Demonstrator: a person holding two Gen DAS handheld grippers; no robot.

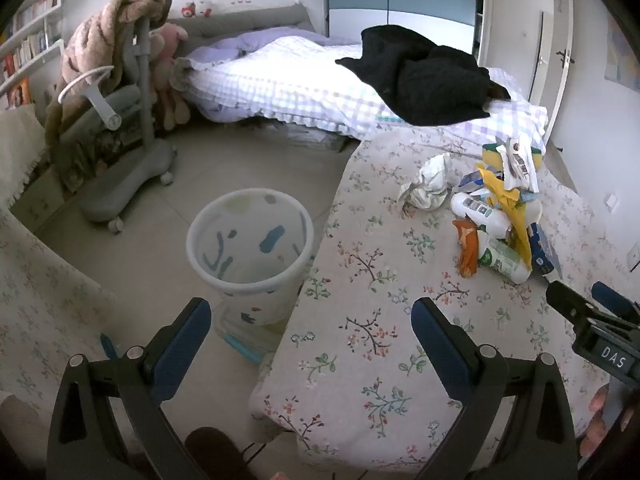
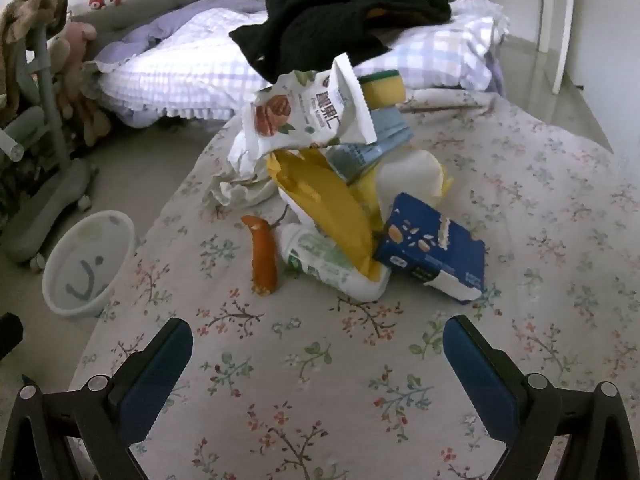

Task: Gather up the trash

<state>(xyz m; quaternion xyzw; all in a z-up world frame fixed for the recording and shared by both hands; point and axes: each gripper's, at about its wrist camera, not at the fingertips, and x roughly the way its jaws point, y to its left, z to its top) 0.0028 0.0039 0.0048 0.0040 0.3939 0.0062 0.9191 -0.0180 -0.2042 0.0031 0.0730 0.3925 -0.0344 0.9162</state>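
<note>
A pile of trash (image 2: 332, 184) lies on the floral-covered surface (image 2: 320, 380): a white snack bag (image 2: 312, 112), a yellow wrapper (image 2: 324, 200), a blue box (image 2: 432, 244), an orange wrapper (image 2: 264, 256), a white bottle (image 2: 324, 260) and crumpled paper (image 2: 240, 184). My right gripper (image 2: 316, 326) hovers open just short of the pile, nothing between its fingers. The left gripper (image 1: 312, 312) is open too, straddling the surface's edge near a white patterned bin (image 1: 250, 248) on the floor. The pile (image 1: 496, 216) lies to its right, and the right gripper (image 1: 576, 292) shows at that view's edge.
A grey wheeled chair (image 1: 120, 152) draped with a brown blanket stands on the floor left of the bin. Behind is a bed with a checked quilt (image 1: 288, 84) and a black garment (image 1: 424, 76). A door (image 1: 532, 40) stands at the back right.
</note>
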